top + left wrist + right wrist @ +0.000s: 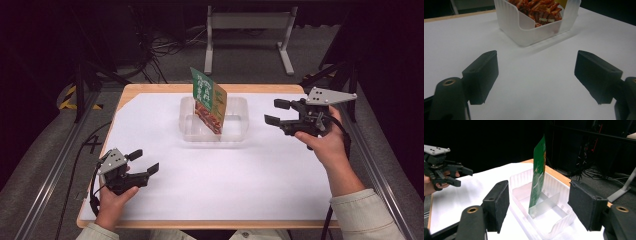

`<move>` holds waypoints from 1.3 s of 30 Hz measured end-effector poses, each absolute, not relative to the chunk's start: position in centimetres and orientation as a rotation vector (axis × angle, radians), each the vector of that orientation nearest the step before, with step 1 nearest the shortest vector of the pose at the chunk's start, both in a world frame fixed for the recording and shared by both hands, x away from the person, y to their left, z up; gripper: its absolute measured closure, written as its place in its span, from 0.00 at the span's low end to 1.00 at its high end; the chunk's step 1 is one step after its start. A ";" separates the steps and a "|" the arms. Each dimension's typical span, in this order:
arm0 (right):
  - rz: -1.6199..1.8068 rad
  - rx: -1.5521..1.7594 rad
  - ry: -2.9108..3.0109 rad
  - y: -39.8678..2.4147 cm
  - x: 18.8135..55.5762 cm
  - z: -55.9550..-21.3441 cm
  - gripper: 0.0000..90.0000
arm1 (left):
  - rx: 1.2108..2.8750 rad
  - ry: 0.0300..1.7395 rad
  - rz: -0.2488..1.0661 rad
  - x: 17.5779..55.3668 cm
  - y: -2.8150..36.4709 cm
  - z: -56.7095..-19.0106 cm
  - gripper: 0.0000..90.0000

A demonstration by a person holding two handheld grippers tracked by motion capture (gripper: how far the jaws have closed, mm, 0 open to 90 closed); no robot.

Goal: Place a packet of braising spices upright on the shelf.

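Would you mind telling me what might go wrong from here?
1. The packet stands upright and leaning in the clear tray, so a nudge could topple it.
2. The tray looks light, so it may slide on the white sheet.
3. Both the left tongs and right tongs are open and holding nothing.

Table [210, 89]: light wooden top with rounded corners, its edge showing along the far and near sides. White sheet [225, 175]: lies flat on the top, covering nearly all of it. Clear plastic tray [239, 125]: rests on the sheet toward the far middle.
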State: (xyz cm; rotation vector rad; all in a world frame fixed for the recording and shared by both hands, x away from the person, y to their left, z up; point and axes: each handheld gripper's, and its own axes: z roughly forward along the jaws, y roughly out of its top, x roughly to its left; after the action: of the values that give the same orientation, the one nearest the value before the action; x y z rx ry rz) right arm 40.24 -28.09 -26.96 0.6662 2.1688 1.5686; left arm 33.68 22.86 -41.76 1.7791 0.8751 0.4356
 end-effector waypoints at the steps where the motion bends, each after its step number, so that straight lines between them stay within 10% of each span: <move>1: 1.570 0.664 2.165 -28.2 40.0 -27.1 0.36 | 1.779 0.874 0.437 33.6 22.9 -41.8 0.22; 39: 1.532 0.698 2.182 -29.5 35.6 -36.4 0.34 | 1.773 0.815 0.410 32.4 23.0 -41.3 0.22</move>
State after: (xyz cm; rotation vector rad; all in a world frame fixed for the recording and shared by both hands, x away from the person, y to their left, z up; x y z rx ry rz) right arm 35.55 -29.47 -36.39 0.6984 2.1822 1.5320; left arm 32.42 23.04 -41.35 1.7728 0.8147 0.4099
